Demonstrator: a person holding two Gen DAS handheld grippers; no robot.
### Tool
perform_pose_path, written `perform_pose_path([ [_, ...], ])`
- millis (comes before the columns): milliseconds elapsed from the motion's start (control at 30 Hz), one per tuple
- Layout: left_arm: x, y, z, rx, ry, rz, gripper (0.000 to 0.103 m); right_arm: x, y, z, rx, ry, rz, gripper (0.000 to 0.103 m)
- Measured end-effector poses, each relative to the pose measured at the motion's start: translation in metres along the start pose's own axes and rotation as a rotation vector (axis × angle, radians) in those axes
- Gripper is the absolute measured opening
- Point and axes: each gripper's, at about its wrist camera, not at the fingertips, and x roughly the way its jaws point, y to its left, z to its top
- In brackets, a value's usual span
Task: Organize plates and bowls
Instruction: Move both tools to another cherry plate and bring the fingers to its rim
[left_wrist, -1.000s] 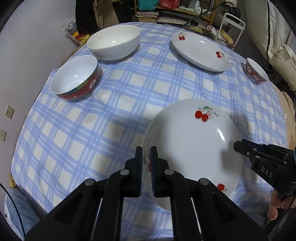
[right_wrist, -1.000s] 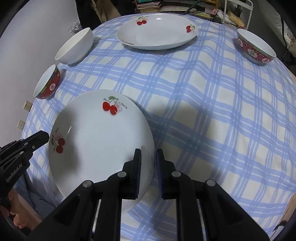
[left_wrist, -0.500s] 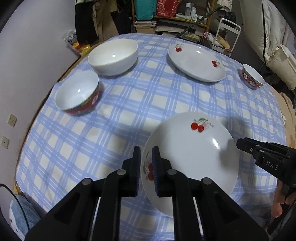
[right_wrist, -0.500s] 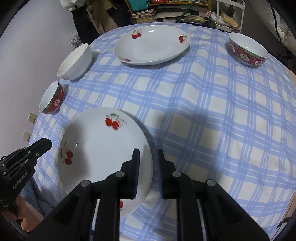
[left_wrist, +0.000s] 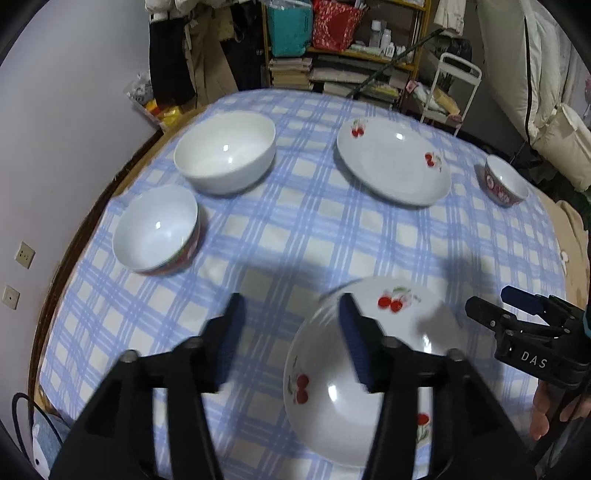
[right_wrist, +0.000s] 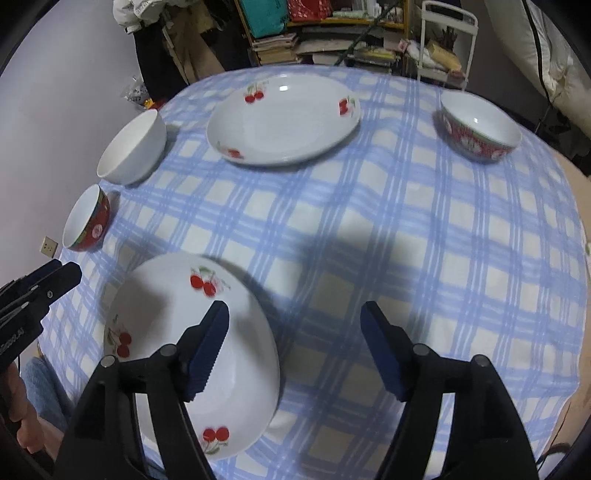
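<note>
- Since the earlier frames both grippers had let go of the near cherry plate: each had been clamped on its rim, and each had just been opening its jaws and had lifted away, so the plate looked smaller and lay flat on the checked tablecloth.
- At the far left stood the red-patterned bowl, white inside, with the plain white bowl just beyond it, the two close but apart.
- The left gripper hung over the plate's left rim with its jaws apart, nothing pressed between the blue pads; one pad stood over the cloth, the other over the plate.
- The near cherry plate, at the near edge of the table, was white and shallow, glossy, with red cherry sprigs spaced around its rim.
- A second cherry plate of the same pattern lay at the far side, well apart from the near one.
- The right gripper hovered over the near plate's right rim, jaws wide apart and empty.
- Far right sat another red-patterned bowl, alone.
</note>
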Motion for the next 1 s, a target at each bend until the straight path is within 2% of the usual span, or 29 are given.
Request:
perform_pose_path([
  [33,-0.001,-0.001,0.003,0.005,-0.009,0.004,0.061,-0.001,0.000,0.003,-0.003,-0.005,-0.002,0.080],
  [100,-0.001,-0.004,0.012,0.014,-0.019,0.021,0.079,-0.004,-0.004,0.013,0.001,-0.010,-0.012,0.089],
  [200,-0.003,-0.008,0.026,0.053,-0.063,0.073,0.089,-0.012,-0.010,0.028,0.005,-0.045,-0.012,0.101],
  [300,-0.001,-0.011,0.040,0.077,-0.089,0.090,0.094,-0.021,-0.012,0.047,-0.023,-0.085,-0.007,0.101],
  [400,0.011,-0.012,0.055,0.082,-0.053,0.059,0.094,-0.023,-0.015,0.063,-0.030,-0.098,-0.011,0.101],
  [667,0.043,-0.015,0.095,0.055,-0.021,0.063,0.094,-0.001,-0.031,0.103,-0.023,-0.048,-0.025,0.101],
  [1000,0.088,-0.016,0.157,-0.012,0.012,-0.028,0.094,0.028,-0.058,0.166,0.040,-0.042,-0.002,0.101],
])
